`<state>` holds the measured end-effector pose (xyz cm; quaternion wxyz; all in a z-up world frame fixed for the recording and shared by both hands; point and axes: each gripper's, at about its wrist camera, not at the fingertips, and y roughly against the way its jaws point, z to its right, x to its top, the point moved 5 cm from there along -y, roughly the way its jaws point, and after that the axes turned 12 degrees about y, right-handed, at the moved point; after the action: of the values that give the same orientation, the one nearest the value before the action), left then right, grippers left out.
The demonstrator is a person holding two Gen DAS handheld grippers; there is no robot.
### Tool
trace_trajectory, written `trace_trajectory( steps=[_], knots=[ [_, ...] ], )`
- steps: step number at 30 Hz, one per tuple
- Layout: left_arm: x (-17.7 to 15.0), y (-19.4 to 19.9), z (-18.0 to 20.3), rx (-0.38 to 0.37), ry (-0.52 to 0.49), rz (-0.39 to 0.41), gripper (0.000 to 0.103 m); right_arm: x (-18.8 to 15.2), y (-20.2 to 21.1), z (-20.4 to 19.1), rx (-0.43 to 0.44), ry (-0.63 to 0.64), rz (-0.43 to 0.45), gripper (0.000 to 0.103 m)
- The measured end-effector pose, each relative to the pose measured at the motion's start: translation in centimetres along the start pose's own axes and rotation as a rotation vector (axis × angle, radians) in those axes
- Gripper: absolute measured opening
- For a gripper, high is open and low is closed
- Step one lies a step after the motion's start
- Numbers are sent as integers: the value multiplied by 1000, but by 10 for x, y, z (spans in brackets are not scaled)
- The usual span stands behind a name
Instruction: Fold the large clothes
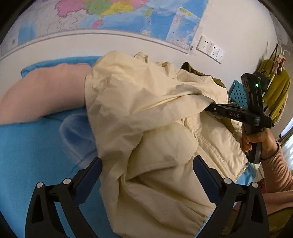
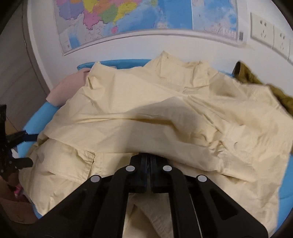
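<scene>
A large cream jacket (image 1: 146, 102) lies crumpled on a blue cover (image 1: 27, 155), filling most of the right wrist view (image 2: 146, 113). My left gripper (image 1: 147, 164) stands open, its blue-padded fingers (image 1: 95, 164) wide apart on either side of the jacket's near part, not pressing it. In the right wrist view the left gripper (image 2: 35, 149) shows at the jacket's left edge. My right gripper (image 1: 208, 108), held by a hand (image 1: 256, 141), is shut on a fold of the jacket at its right side. Seen from the right wrist, its tips (image 2: 149, 157) are hidden under the cloth.
A pink garment (image 1: 42, 95) lies at the left under the jacket, an olive one (image 2: 256, 78) at the far right. Behind is a wall with a map (image 2: 128, 16) and sockets (image 1: 210, 47). A blue perforated crate (image 1: 238, 93) and hanging clothes (image 1: 276, 91) stand to the right.
</scene>
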<state>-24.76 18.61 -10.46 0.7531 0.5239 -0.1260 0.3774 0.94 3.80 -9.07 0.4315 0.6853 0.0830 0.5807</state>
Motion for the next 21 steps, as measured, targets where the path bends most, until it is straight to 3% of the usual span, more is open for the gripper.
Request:
trace_trajectory(
  steps=[2,4,5,6,10,12,15,18,21],
  knots=[
    [-9,2,-8,2,14,-22,96,-12,0,1,21,-4,-13,3],
    [-17,4,-16,-5,33,-46,96,-22,-1,2,22,9,-42,12],
    [-20,5,-19,-11,42,-59,96,-25,1,2,9,14,-43,23],
    [-24,5,-22,-14,48,-73,96,-27,6,2,2,20,-38,27],
    [-37,9,-32,4,69,-104,96,-31,45,9,37,-20,44,43],
    [-40,14,-30,-17,66,-112,96,-39,76,18,22,-47,100,60],
    [-47,12,-22,-82,56,-159,96,-61,118,40,3,-119,157,65],
    [-53,10,-14,-74,13,-156,96,-99,155,74,-49,-247,188,88],
    [-53,10,-14,-153,61,-177,96,-147,172,107,-54,-404,180,92]
  ],
)
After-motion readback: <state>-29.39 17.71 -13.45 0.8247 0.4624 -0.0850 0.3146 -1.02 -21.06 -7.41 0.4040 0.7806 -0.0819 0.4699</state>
